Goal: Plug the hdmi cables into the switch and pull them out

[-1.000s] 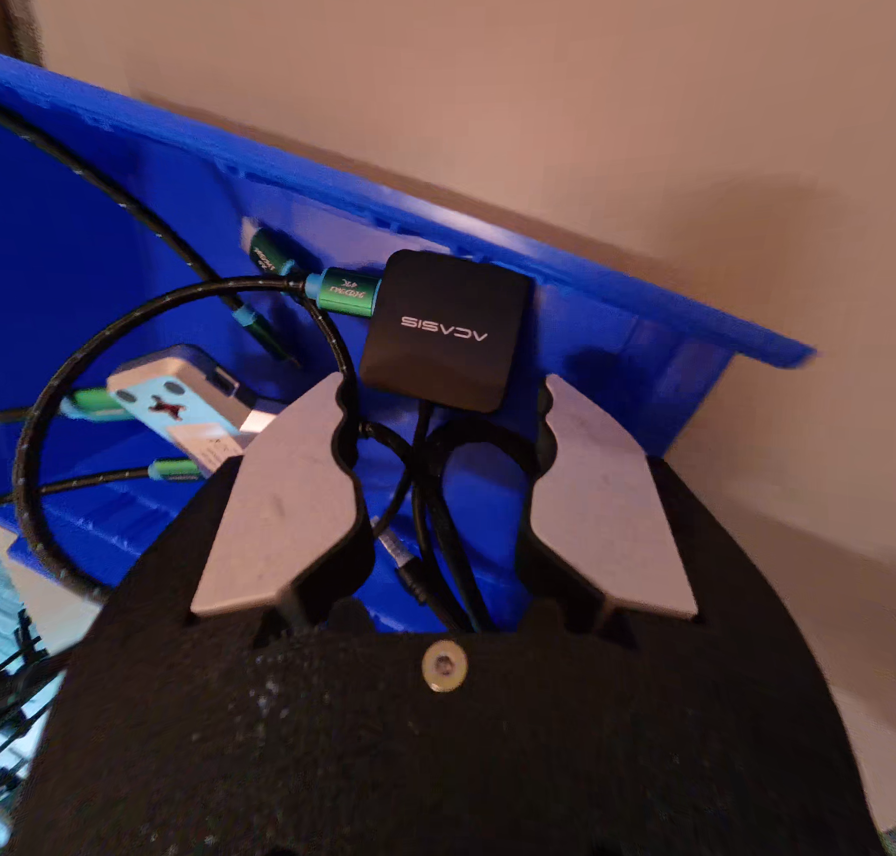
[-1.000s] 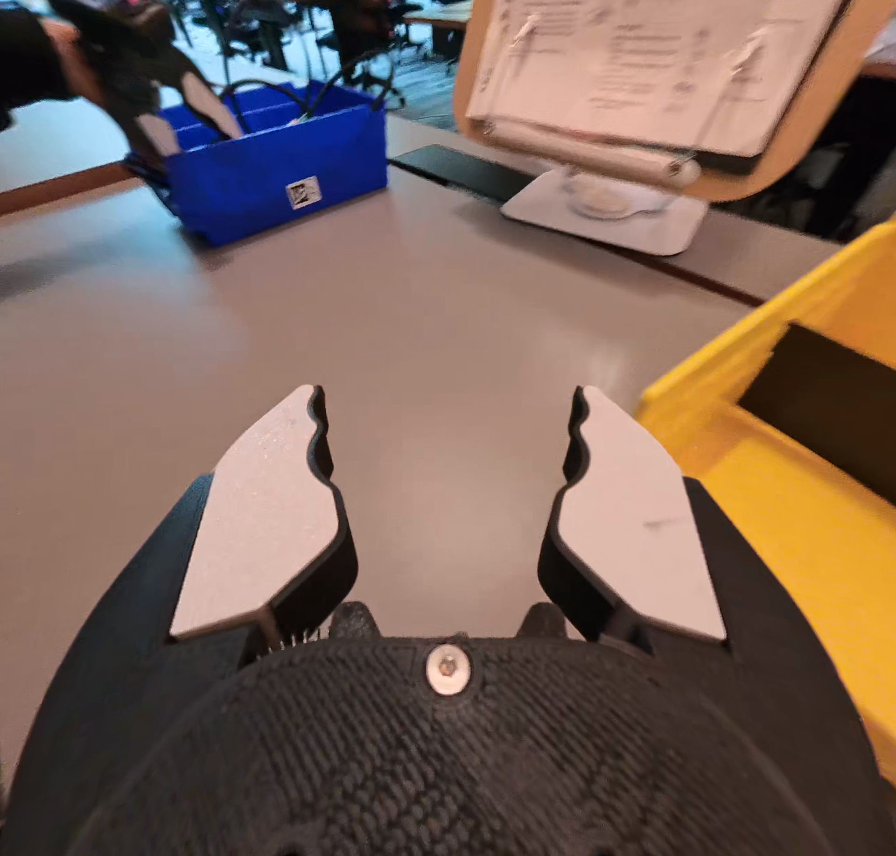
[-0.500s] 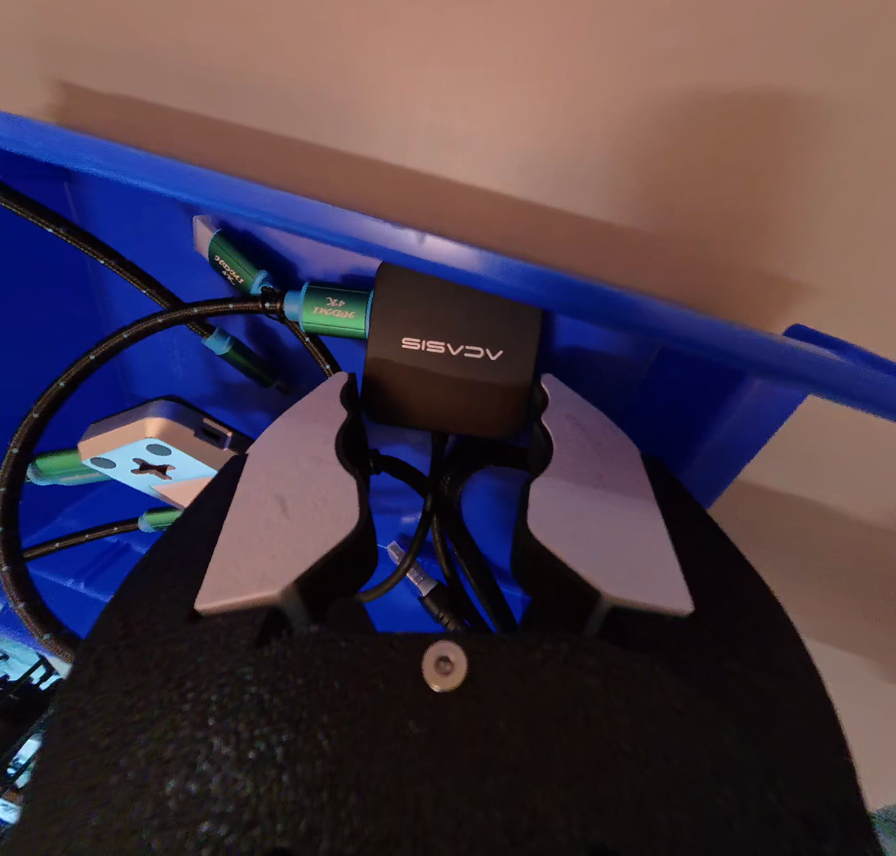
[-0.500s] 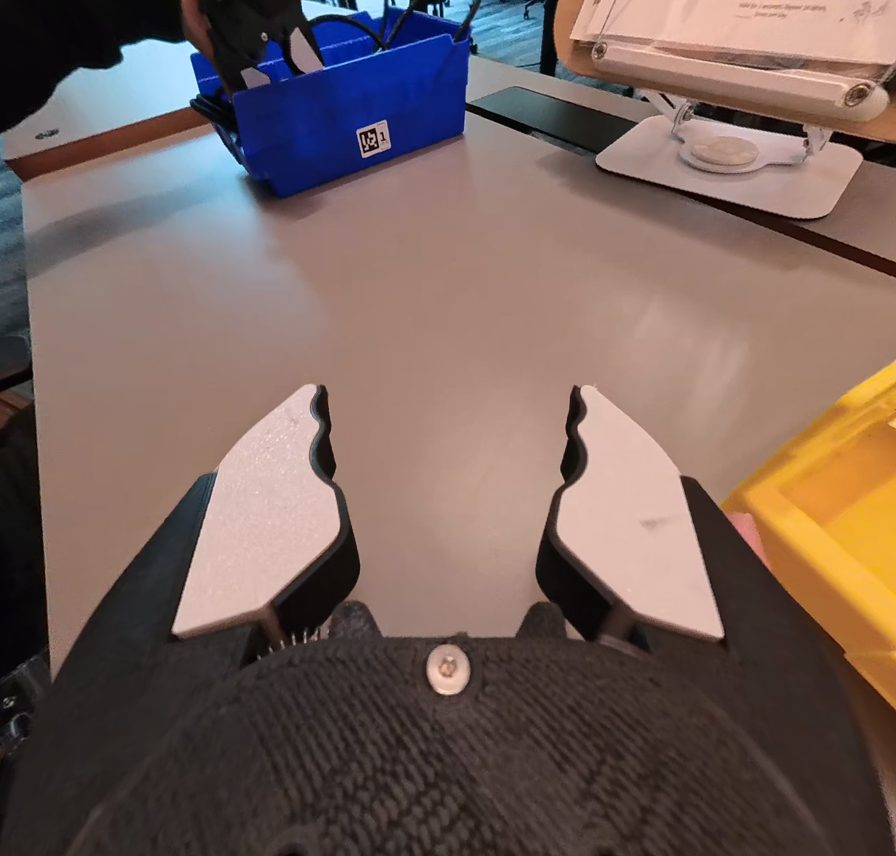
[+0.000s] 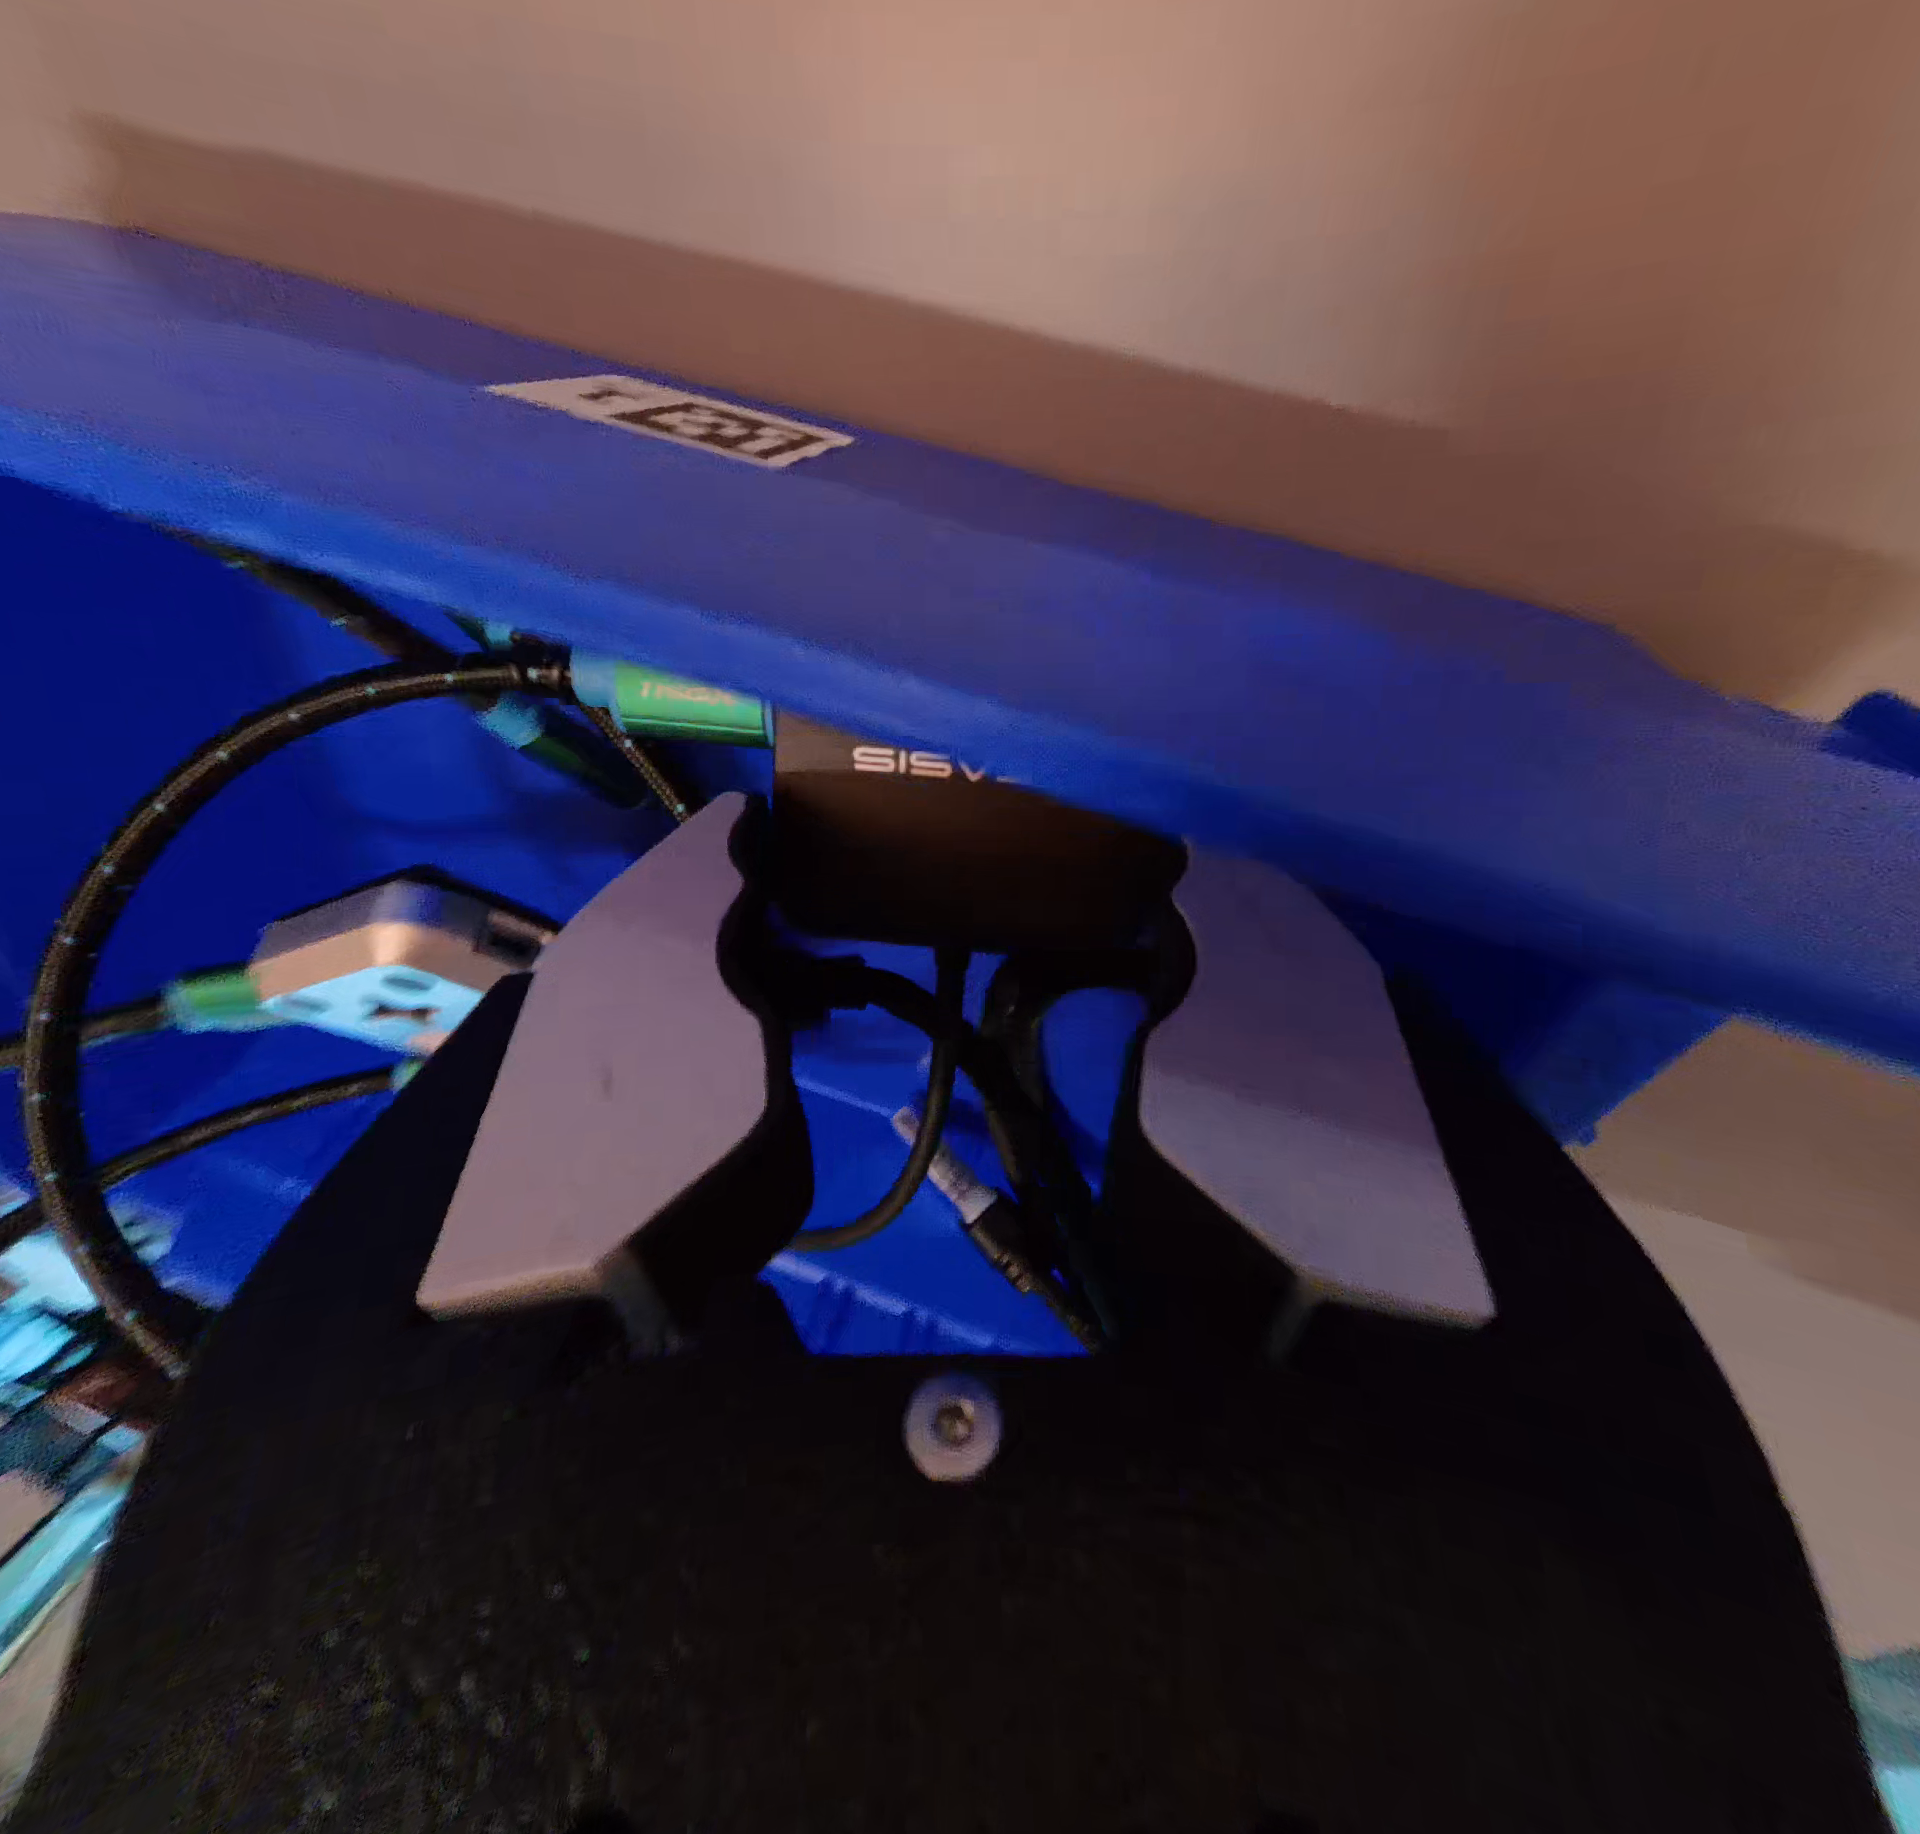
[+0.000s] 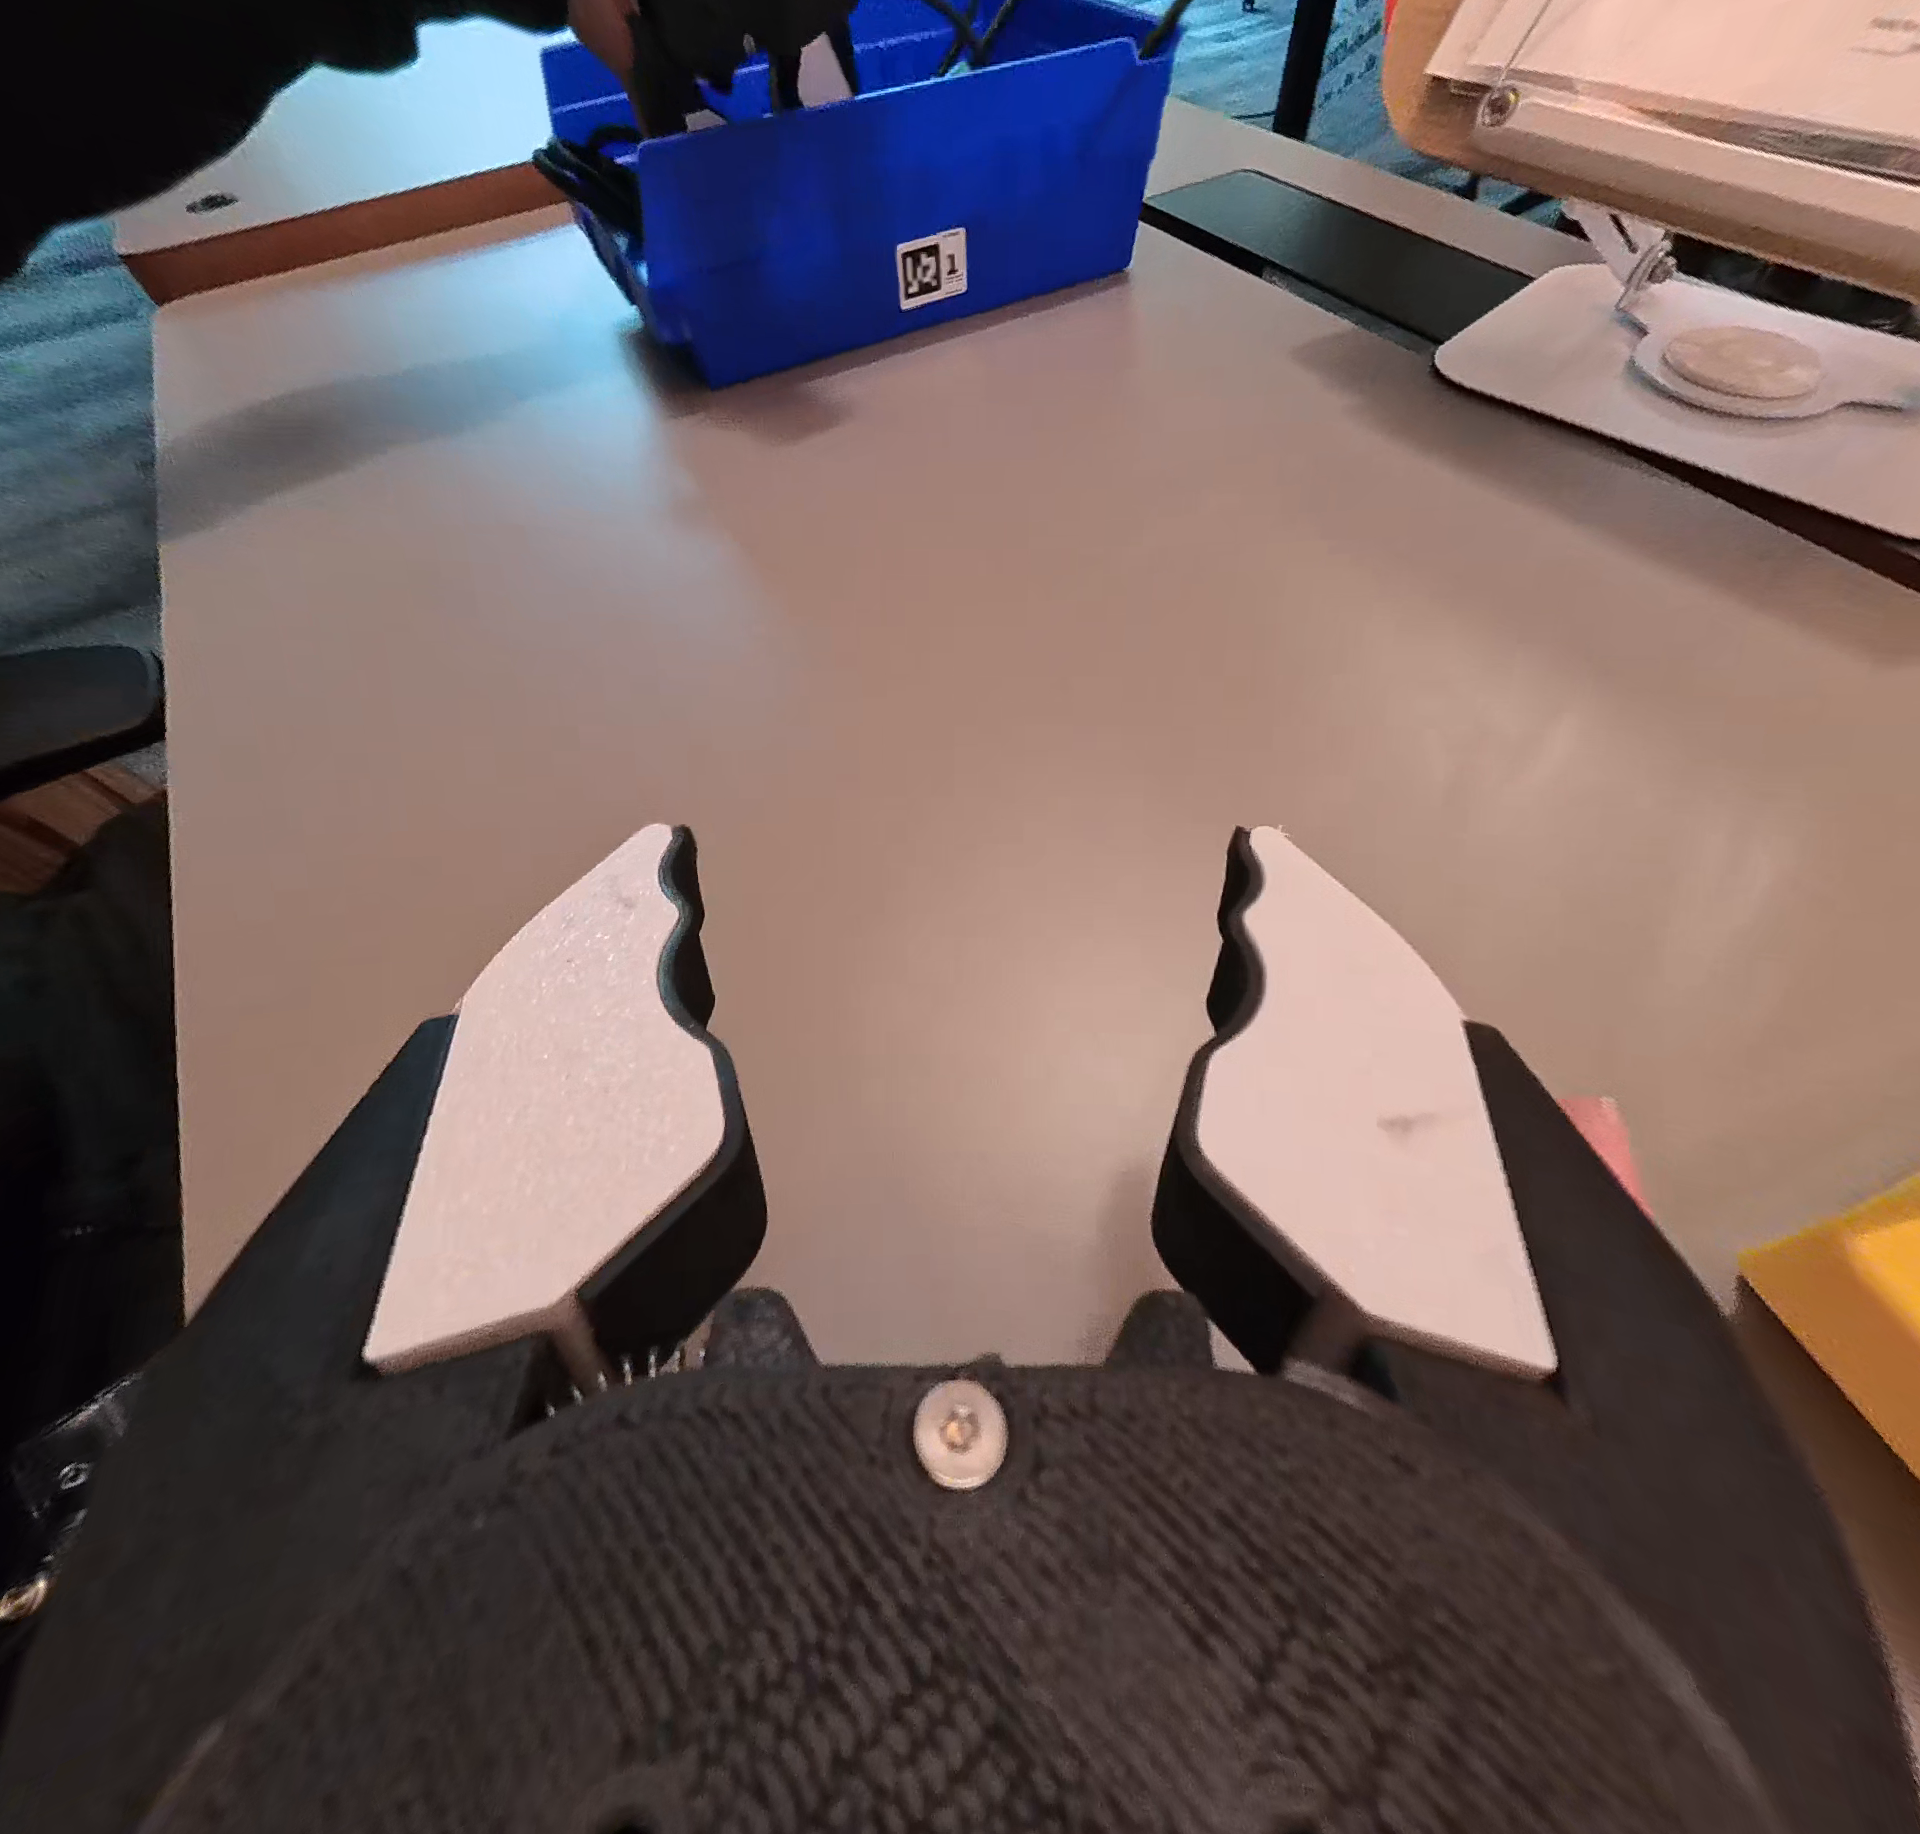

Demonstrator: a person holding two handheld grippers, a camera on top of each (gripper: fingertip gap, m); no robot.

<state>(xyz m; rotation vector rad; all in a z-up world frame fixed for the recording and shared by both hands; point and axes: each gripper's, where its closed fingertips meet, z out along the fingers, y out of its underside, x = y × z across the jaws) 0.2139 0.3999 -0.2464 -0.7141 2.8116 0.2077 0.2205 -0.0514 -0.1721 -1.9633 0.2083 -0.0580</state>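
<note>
The left tongs (image 5: 961, 891) are inside a blue bin (image 5: 935, 579), their two pale tips pressed against either side of a small black switch box (image 5: 966, 839). A second ago the tips stood short of the box with a gap on each side; now they are clenched on it, so the switch looks secured, probably ready to be lifted out to the bench. The box sits tucked under the bin's near rim, partly hidden by it. It is matte black and squarish. A green-headed plug (image 5: 691, 704) on a braided black cable (image 5: 94, 911) is already seated in its left side. Thinner black cords dangle below it.

The right tongs (image 6: 961, 943) hover released and empty over the bare grey bench (image 6: 935, 589), well apart from the bin (image 6: 894, 195).
</note>
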